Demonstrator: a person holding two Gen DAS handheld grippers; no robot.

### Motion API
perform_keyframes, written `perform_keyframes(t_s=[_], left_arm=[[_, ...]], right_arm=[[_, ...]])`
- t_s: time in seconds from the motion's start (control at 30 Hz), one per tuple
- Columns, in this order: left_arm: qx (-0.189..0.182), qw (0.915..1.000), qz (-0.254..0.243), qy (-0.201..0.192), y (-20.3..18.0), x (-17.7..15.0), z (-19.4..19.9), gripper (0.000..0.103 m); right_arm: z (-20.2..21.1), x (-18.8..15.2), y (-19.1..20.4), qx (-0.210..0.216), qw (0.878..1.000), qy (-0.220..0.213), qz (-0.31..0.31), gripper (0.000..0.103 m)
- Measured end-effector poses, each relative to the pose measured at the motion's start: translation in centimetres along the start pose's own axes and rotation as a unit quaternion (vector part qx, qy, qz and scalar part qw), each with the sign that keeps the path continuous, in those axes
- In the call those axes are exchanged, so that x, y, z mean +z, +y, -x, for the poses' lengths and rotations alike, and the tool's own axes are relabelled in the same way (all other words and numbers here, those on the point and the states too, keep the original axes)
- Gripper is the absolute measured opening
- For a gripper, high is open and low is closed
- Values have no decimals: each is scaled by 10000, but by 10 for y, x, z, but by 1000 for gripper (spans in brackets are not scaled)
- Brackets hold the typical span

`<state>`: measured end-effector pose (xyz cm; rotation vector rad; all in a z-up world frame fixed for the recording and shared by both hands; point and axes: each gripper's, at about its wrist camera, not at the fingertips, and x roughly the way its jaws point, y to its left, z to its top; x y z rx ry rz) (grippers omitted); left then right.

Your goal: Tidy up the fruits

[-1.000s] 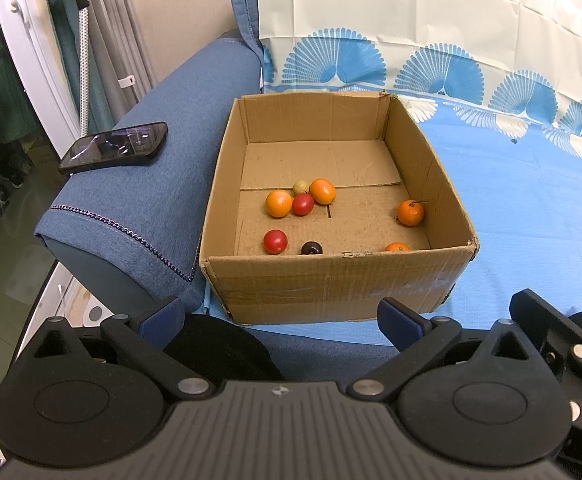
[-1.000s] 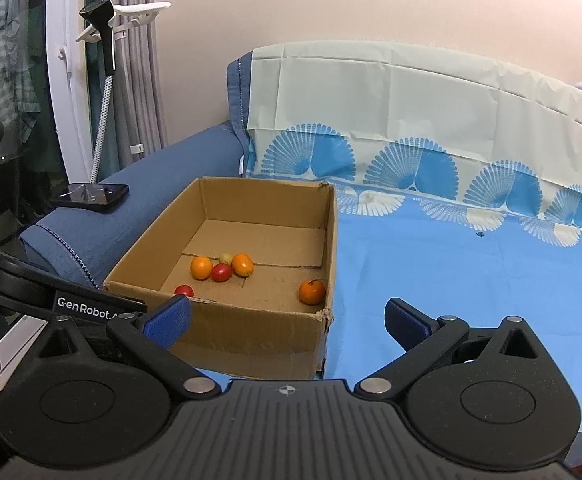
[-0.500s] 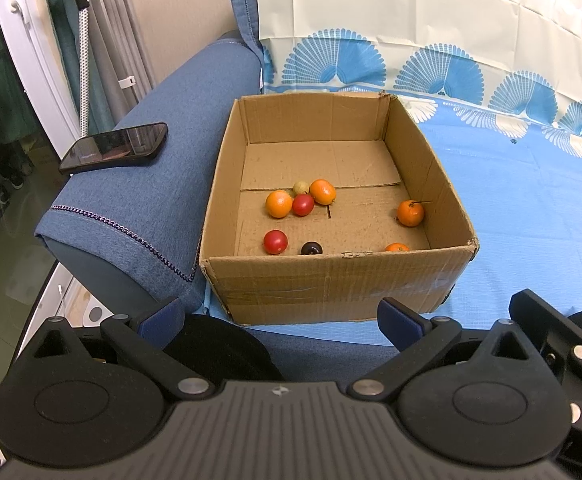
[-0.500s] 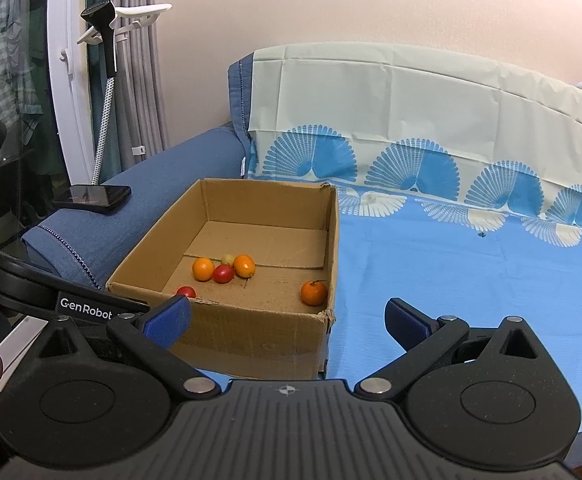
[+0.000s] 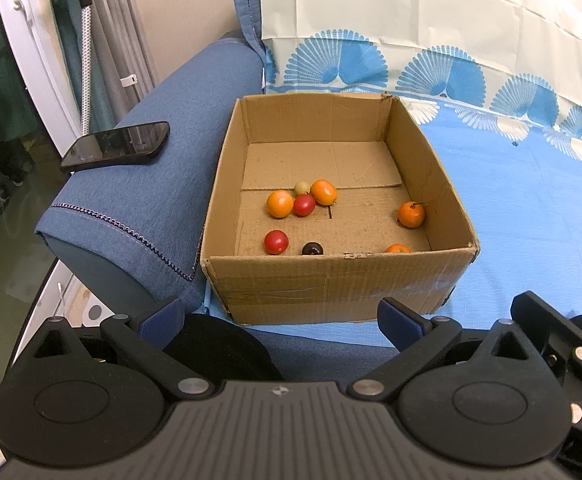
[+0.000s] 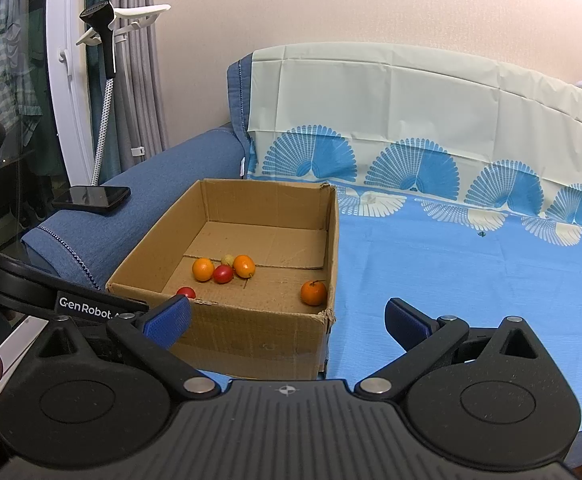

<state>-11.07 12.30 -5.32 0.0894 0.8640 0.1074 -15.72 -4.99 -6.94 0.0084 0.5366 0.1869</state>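
An open cardboard box with plain, creased brown walls is seen on a sofa seat covered by a smooth blue sheet printed with white and blue fan shapes. The box is set at the left end of the seat, against a rounded armrest upholstered in blue denim-like fabric with stitched edging. A glossy black phone is laid flat on top of the armrest.

Small round fruits are scattered on the flat box floor. Near the middle, four are clustered and touching: an orange fruit, a red fruit, a second orange fruit and a small pale green fruit behind them. Closer to the near wall, a shiny red fruit and a dark, almost black fruit are placed apart. By the right wall an orange fruit with a short stem is seen, and another orange fruit is partly hidden behind the near wall.

The left hand-held gripper, of matte black plastic with blue pads, is held before the near wall of the box, spread wide with nothing between its fingers. The right hand-held gripper is likewise spread wide and empty, positioned before the near right corner of the box. All fruits lie beyond both, inside the box.
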Motion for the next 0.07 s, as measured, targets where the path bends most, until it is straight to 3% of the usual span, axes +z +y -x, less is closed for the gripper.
perform_keyframes(t_s=[0.07], left_arm=[[-4,10000,-4,-16,0,0,0,103]], right_arm=[[0,0,0,13,10000,-3,-9,102]])
